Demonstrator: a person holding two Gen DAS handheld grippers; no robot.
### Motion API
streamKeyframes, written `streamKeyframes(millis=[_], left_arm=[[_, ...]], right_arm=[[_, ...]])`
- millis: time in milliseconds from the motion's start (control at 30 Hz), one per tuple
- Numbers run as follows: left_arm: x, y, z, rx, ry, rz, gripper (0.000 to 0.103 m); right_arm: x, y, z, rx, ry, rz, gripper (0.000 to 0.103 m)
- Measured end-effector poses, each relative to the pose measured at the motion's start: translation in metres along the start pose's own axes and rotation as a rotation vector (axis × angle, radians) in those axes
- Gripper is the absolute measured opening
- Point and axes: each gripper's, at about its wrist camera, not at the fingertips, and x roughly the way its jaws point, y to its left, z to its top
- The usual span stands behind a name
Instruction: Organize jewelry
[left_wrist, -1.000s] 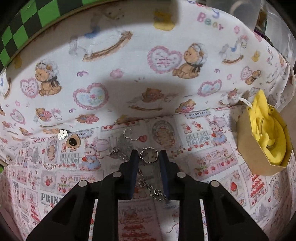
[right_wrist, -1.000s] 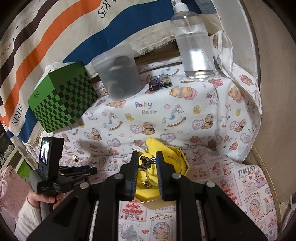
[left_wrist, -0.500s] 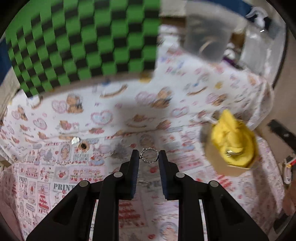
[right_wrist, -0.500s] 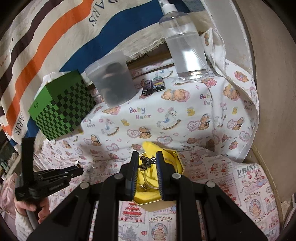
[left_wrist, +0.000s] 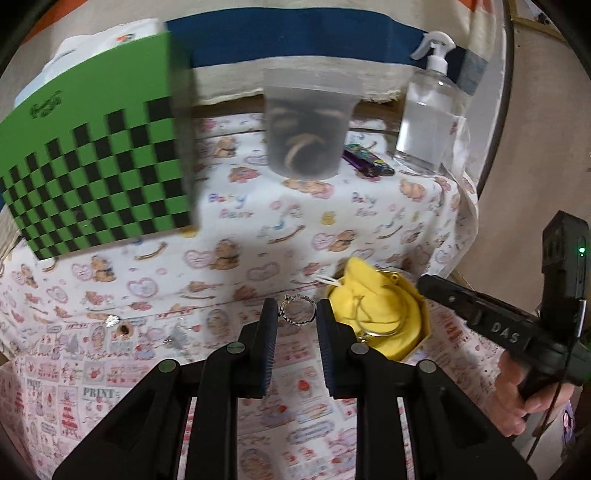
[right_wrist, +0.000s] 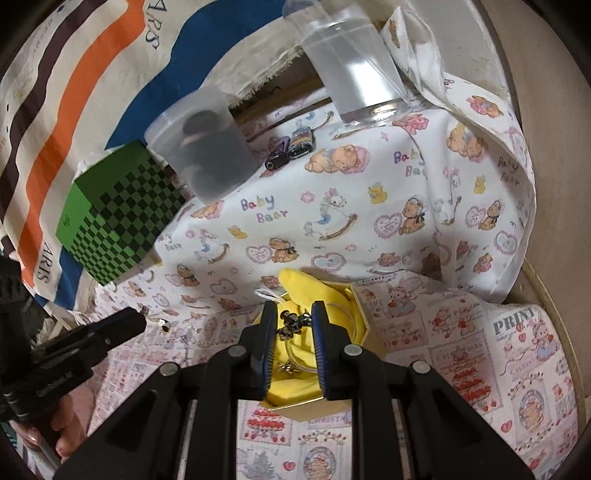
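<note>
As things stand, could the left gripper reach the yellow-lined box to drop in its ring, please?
Probably yes. The left gripper is shut on the twisted ring and sits just beside the yellow-lined box. The right gripper, shut on a dark beaded piece, is over that box and may crowd it.

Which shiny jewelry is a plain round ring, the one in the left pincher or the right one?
The left gripper holds the twisted silver ring, one open loop. The right gripper pinches a dark knobbly chain piece over the yellow box.

The left gripper (left_wrist: 296, 314) pinches a twisted silver ring (left_wrist: 297, 314) at its fingertips; the yellow-lined box (left_wrist: 384, 325) (open) sits just right.
</note>
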Motion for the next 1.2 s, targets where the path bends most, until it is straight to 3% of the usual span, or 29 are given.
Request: streamKeyframes(millis=[100, 167, 433, 467, 533, 567, 600, 767, 967, 1200], left_arm=[[0.009, -0.009, 0.000, -0.012, 0.011, -0.026, 0.020], [0.015, -0.014, -0.001, -0.021, 0.012, -0.057, 0.020], [0.038, -0.041, -0.008, -0.037, -0.023, -0.167, 0.021], [0.042, -0.042, -0.009, -0.047, -0.020, -0.179, 0.023], [0.045, -0.041, -0.010, -0.079, -0.026, -0.183, 0.053], [0.043, -0.041, -0.010, -0.086, -0.054, -0.175, 0.074], [0.039, -0.040, -0.011, -0.086, -0.088, -0.159, 0.079], [0.014, -0.028, -0.008, -0.057, -0.179, -0.054, 0.079], [-0.029, -0.007, -0.013, -0.044, -0.307, 0.047, 0.095], [-0.056, 0.014, -0.027, -0.006, -0.374, 0.164, 0.100]], right_arm=[[0.004, -0.007, 0.001, 0.029, 0.013, 0.007, 0.027], [0.001, -0.013, 0.002, 0.051, -0.003, -0.011, 0.055], [-0.021, -0.036, 0.012, 0.167, -0.072, 0.014, 0.068], [-0.021, -0.039, 0.012, 0.179, -0.071, 0.016, 0.071], [-0.021, -0.041, 0.013, 0.188, -0.066, 0.006, 0.076], [-0.020, -0.041, 0.014, 0.183, -0.062, -0.002, 0.078], [-0.020, -0.042, 0.015, 0.174, -0.061, -0.010, 0.080], [-0.019, -0.039, 0.013, 0.175, -0.066, -0.013, 0.087], [-0.028, -0.017, 0.010, 0.087, -0.118, -0.045, 0.094], [-0.031, 0.006, 0.004, 0.010, -0.142, -0.026, 0.100]])
